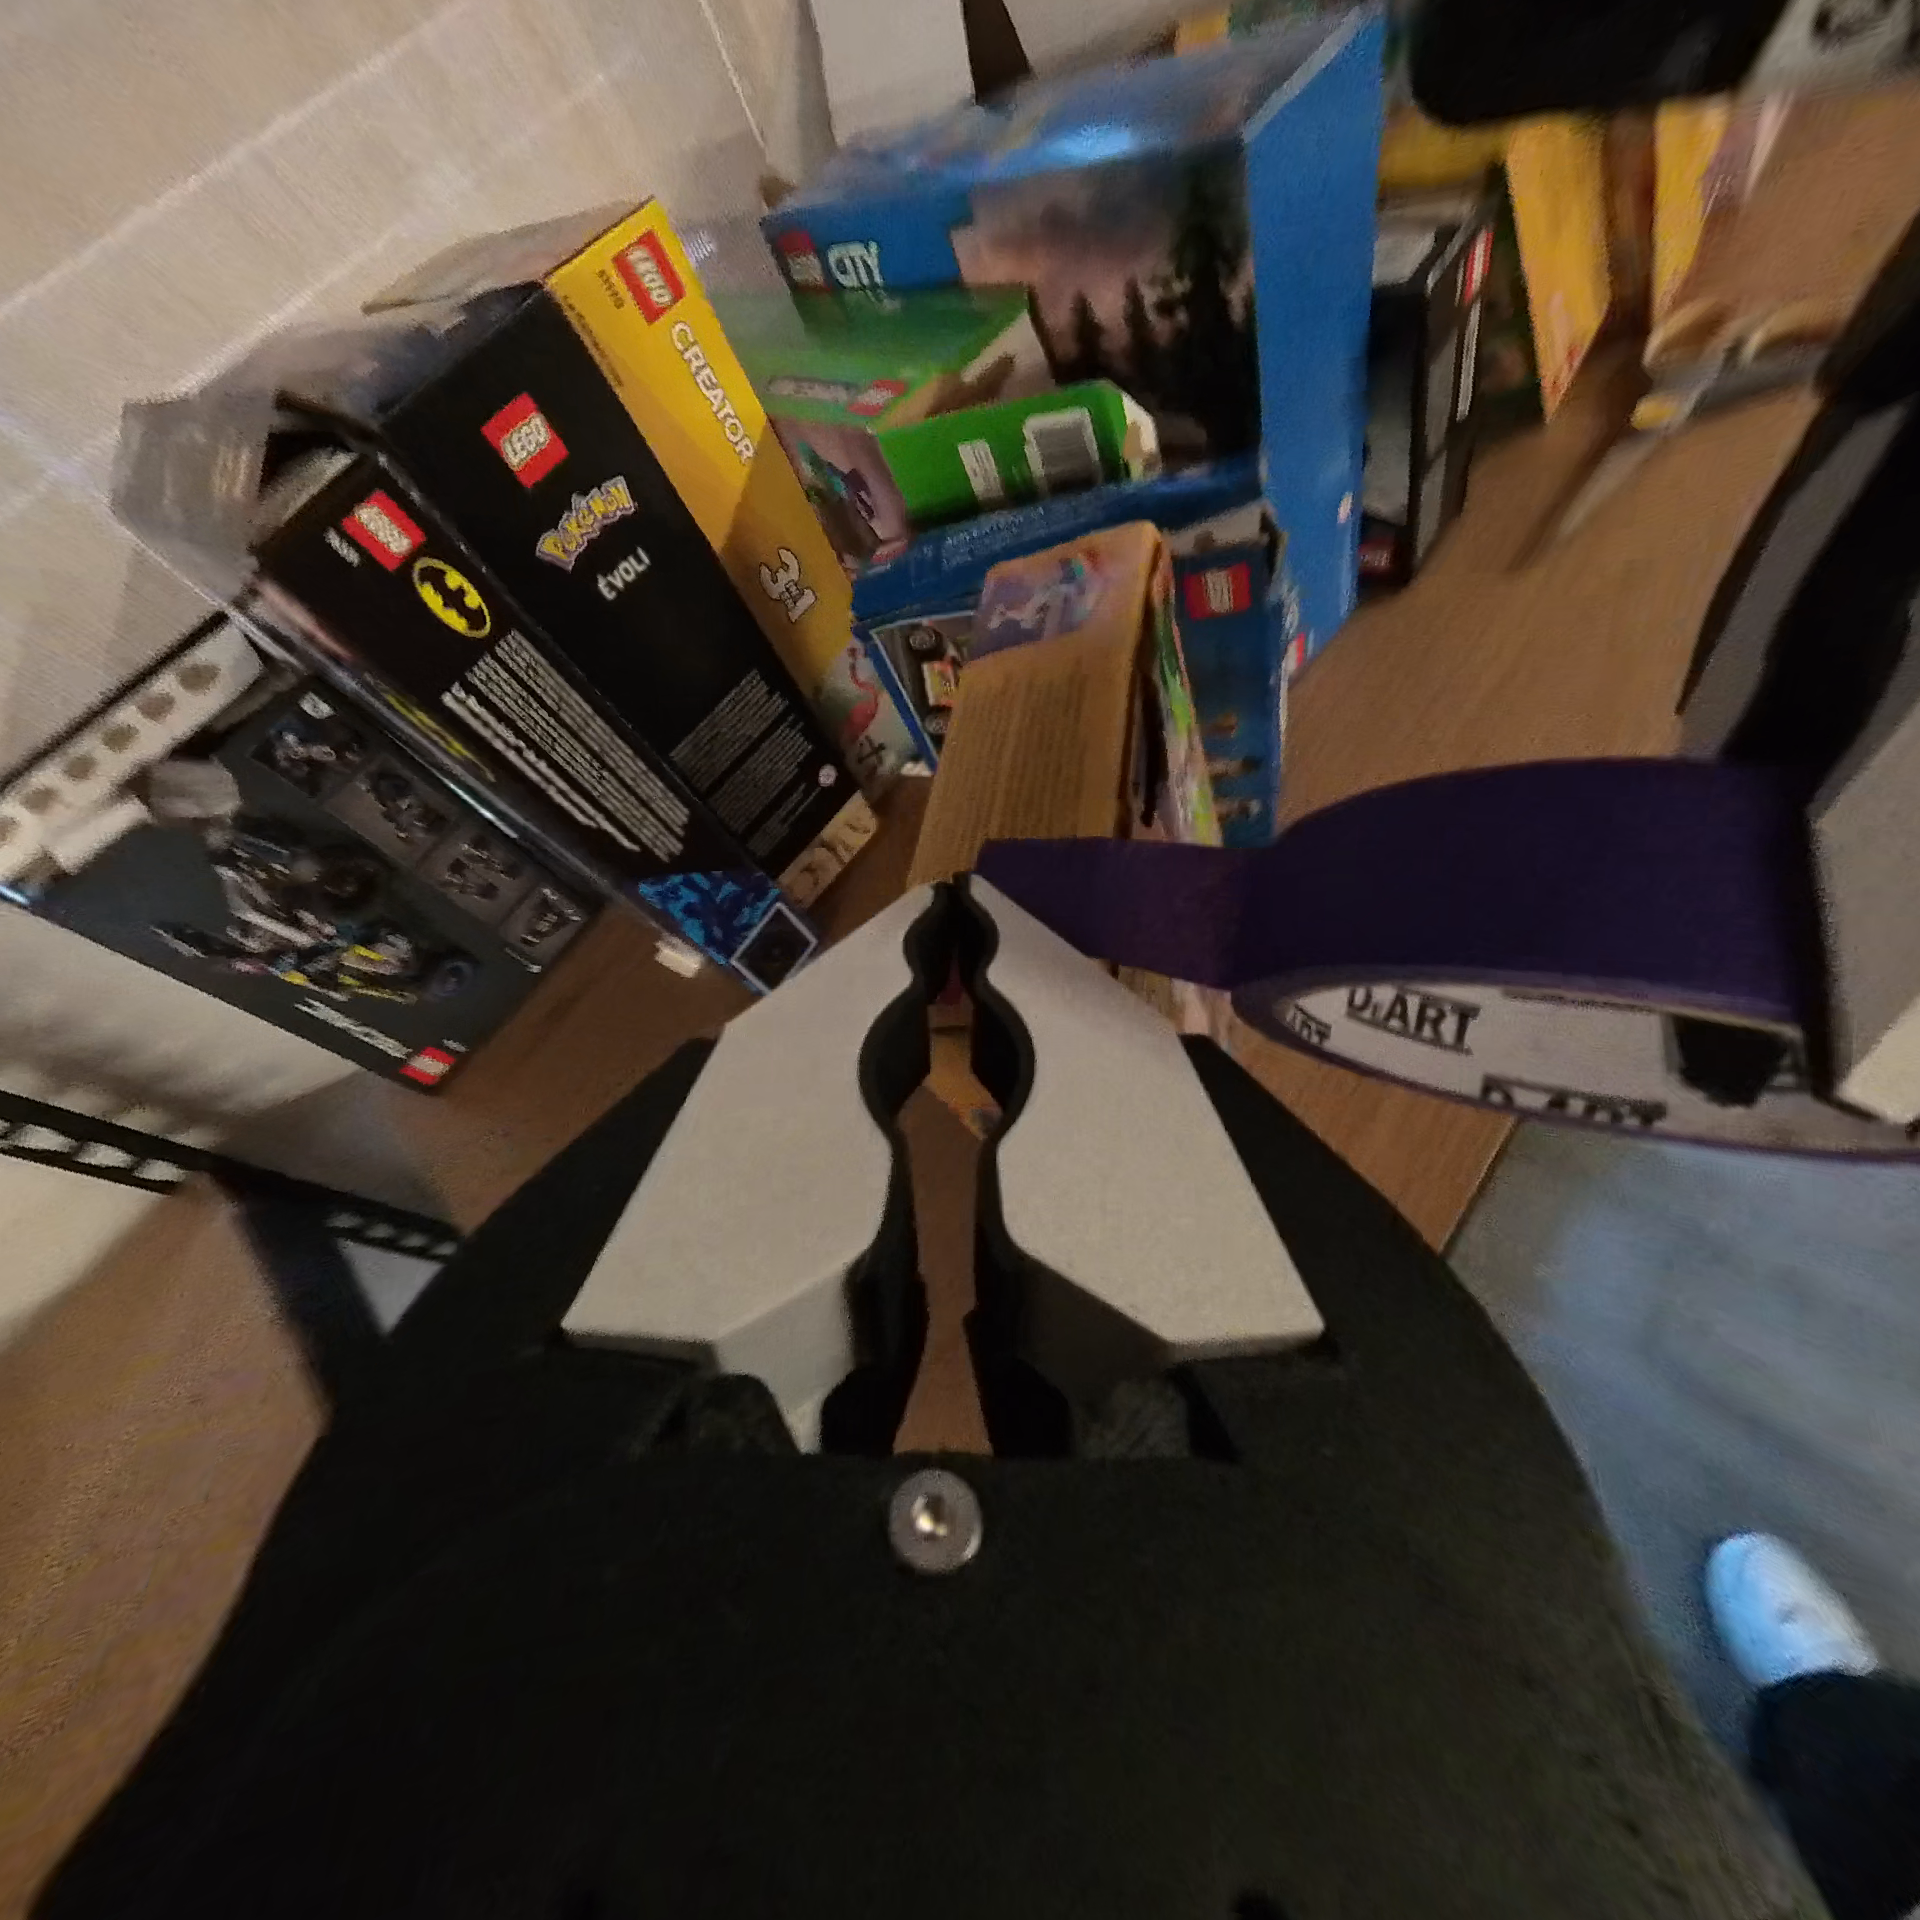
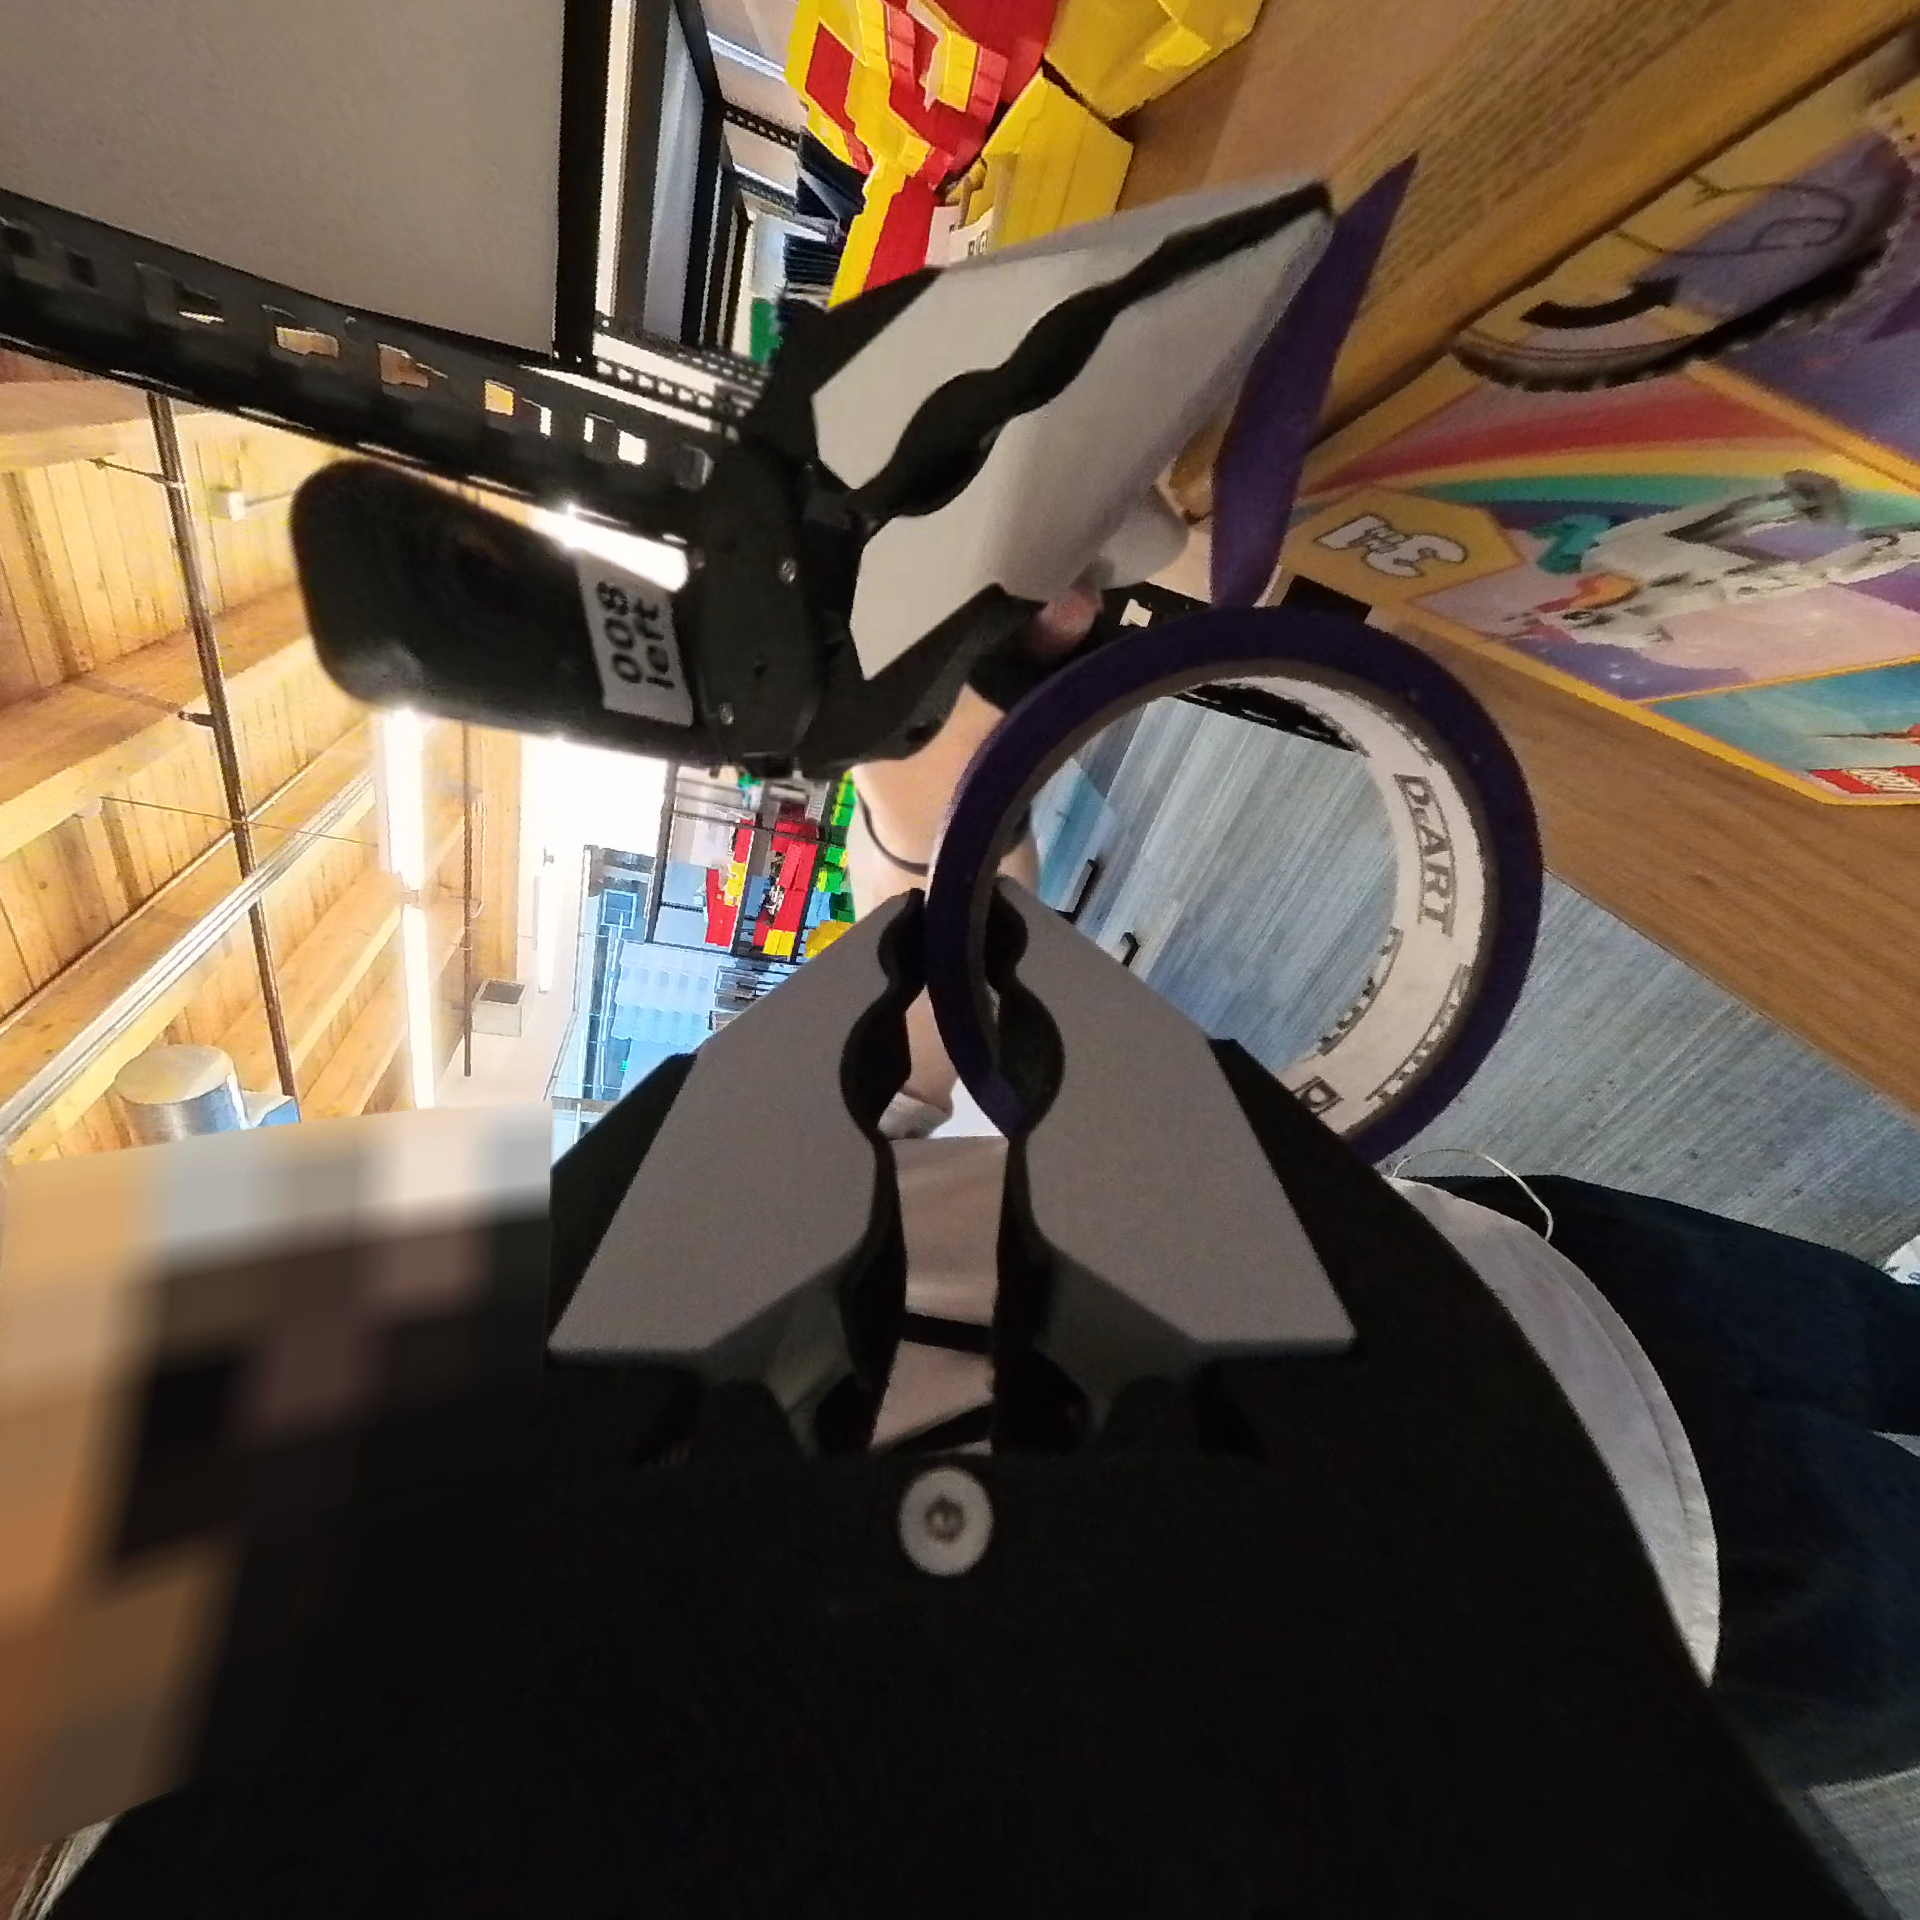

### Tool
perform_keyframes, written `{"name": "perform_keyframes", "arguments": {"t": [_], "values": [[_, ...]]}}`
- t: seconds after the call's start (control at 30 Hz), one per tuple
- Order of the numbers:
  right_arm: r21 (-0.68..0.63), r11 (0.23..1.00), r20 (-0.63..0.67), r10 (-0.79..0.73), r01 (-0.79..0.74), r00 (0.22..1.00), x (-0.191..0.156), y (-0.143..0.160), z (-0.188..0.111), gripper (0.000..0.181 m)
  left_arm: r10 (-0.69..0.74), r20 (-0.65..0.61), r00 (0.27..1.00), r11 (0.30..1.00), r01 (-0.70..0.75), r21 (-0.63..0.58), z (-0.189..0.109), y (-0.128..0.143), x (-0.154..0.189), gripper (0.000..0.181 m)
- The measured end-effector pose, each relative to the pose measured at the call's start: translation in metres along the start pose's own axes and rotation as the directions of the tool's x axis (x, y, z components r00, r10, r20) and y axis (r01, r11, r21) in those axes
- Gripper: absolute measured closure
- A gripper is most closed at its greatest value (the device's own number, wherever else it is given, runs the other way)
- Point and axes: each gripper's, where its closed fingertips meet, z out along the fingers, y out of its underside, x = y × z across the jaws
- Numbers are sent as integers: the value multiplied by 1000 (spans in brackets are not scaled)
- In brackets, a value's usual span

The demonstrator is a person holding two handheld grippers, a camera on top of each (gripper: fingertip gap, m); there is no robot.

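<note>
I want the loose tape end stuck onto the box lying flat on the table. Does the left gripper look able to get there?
Probably yes: the left gripper, shut on the purple tape strip, is close by the pastel box, with nothing between.

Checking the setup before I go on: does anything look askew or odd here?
The toy boxes stacked beside the wall lean instead of standing straight. The purple tape roll, gripped by the right gripper, has its loose end pinched in the left gripper.
</note>
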Motion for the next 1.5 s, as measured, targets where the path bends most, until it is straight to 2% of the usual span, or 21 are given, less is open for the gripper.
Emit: {"name": "perform_keyframes", "arguments": {"t": [0.07, 0.17, 0.33, 0.4, 0.5, 0.57, 0.67, 0.77, 0.83, 0.97, 1.07, 1.1, 1.2, 1.33, 1.43, 1.5], "values": [[3, 1000, 2, -3, 3, 1000, 0, 0, 0, 173, -111, -13, 994, 992, 112, 53, 2, 1, -3, 181], [7, 1000, 3, -10, 10, 1000, -1, -1, -1, 174, -197, -21, 980, 973, 198, 117, 3, 2, -7, 181], [3, 1000, 4, -11, 11, 1000, 0, 1, 0, 173, -200, 77, 977, 970, 187, 154, 10, 7, -26, 181], [4, 1000, 9, -10, 10, 1000, 0, 2, -1, 173, -196, 78, 978, 955, 172, 241, 2, -5, -27, 181], [6, 1000, 14, -7, 7, 1000, 2, 1, -3, 173, -84, 9, 996, 936, 76, 343, -8, -28, -10, 181], [8, 1000, 19, -3, 3, 1000, 2, 1, -3, 173, 30, -23, 999, 949, -22, 316, -2, -27, 6, 181], [17, 1000, 15, -5, 5, 1000, 4, 0, -4, 173, 141, 32, 989, 958, -145, 248, 8, -16, 8, 181], [26, 1000, 26, 2, -2, 1000, 4, -1, -6, 173, 118, 6, 993, 962, -116, 246, 9, -14, 6, 181], [22, 1000, 29, 4, -5, 1000, 4, 1, -6, 173, 85, 45, 995, 970, -93, 223, 8, -11, -4, 181], [29, 1000, 41, 1, -2, 999, 6, 3, -7, 173, 86, -4, 996, 923, -78, 377, -20, -30, 11, 181], [34, 999, 50, 3, -4, 999, 8, 3, -8, 173, 166, -18, 986, 897, -143, 419, -37, -32, 26, 181], [33, 999, 53, 2, -4, 999, 8, 3, -9, 173, 199, -40, 979, 894, -165, 416, -41, -29, 33, 158], [29, 1000, 52, 5, -6, 999, 9, 3, -10, 173, 299, -66, 952, 900, -258, 350, -40, -16, 47, 144], [15, 1000, 50, 3, -4, 999, 8, 3, -11, 173, 437, -49, 898, 863, -403, 304, -37, -4, 55, 150], [-4, 1000, 46, 9, -9, 999, 9, 4, -11, 173, 492, -14, 871, 847, -475, 238, -32, 0, 49, 139], [-7, 1000, 44, 9, -9, 999, 9, 4, -11, 173, 552, 0, 834, 818, -541, 197, -28, 3, 48, 139]]}}
